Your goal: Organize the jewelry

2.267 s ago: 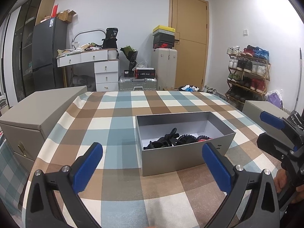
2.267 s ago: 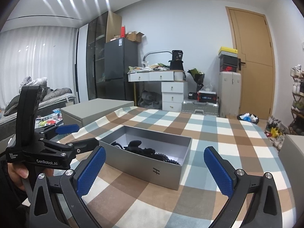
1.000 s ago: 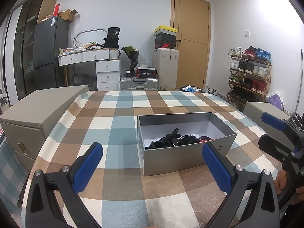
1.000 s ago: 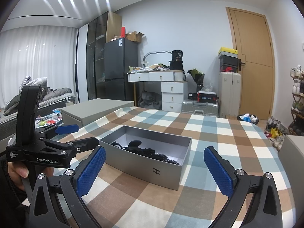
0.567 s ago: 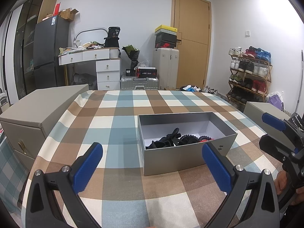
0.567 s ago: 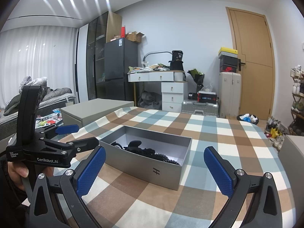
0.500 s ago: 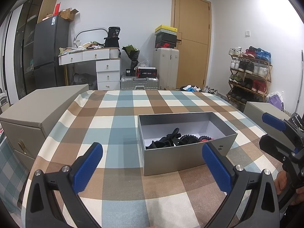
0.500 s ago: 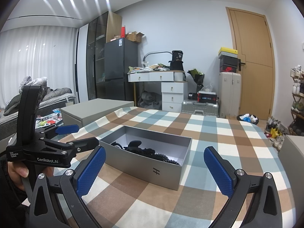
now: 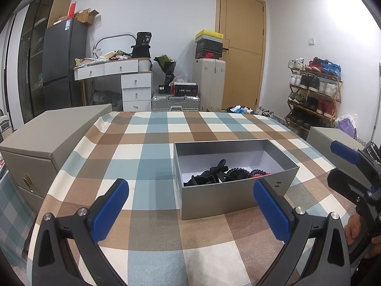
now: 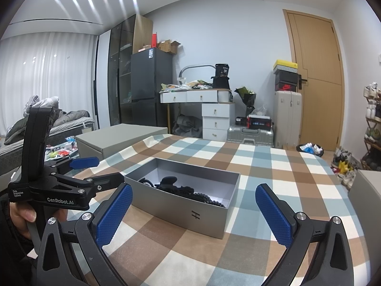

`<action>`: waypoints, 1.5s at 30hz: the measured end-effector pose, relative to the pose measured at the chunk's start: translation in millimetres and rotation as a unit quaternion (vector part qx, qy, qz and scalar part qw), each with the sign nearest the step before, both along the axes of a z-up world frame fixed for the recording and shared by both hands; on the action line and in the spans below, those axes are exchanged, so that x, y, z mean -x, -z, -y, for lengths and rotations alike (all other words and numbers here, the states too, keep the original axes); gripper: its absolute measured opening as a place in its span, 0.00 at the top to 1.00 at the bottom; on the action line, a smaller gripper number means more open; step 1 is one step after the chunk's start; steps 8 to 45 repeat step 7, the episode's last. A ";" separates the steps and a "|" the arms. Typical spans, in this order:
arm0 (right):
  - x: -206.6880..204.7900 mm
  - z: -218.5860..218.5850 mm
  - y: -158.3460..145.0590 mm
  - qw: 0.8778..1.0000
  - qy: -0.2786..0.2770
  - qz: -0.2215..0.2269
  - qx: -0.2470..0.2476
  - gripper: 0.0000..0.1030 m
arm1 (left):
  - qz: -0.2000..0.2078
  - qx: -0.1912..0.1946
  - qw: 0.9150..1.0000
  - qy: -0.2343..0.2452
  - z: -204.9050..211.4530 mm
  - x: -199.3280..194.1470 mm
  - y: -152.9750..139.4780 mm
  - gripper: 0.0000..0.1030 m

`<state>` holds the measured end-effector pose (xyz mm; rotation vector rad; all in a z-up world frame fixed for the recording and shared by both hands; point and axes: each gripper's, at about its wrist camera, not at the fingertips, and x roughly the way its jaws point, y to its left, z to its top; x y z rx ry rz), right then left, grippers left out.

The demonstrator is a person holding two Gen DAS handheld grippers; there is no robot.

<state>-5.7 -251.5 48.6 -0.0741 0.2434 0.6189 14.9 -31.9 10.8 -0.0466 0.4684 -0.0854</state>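
Observation:
An open grey box [image 9: 228,197] [image 10: 181,208] sits on the checked tablecloth. Inside lie a black tangled piece [image 9: 209,176] [image 10: 167,182], dark bead strands [image 9: 238,172] [image 10: 204,197] and a red beaded piece [image 9: 260,172]. My left gripper [image 9: 190,205] hovers open in front of the box's near wall, nothing between its blue pads. My right gripper [image 10: 194,208] is open too, to the right of the box, and shows at the right edge of the left wrist view [image 9: 343,164]. The left gripper appears in the right wrist view [image 10: 100,171], left of the box.
A beige drawer chest [image 9: 47,138] [image 10: 114,140] stands at the table's left side. Another beige box [image 9: 333,135] [image 10: 366,190] stands at the right. A person's hand [image 10: 21,214] holds the left gripper's handle. Bare checked cloth [image 9: 166,238] lies in front of the grey box.
The left wrist view has drifted very slightly, so the box sits a touch further right. Both grippers remain open and the box's contents have not moved.

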 end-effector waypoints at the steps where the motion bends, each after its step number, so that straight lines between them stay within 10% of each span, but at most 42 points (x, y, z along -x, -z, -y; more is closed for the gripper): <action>1: 0.2 0.2 -0.3 1.000 0.000 0.000 0.000 0.00 | -0.001 0.000 1.000 0.000 -0.1 -0.5 0.3 0.01; 45: 0.2 1.1 -0.7 1.000 0.000 0.000 0.000 0.00 | -0.005 0.005 1.000 -0.004 -1.4 -0.1 0.1 0.01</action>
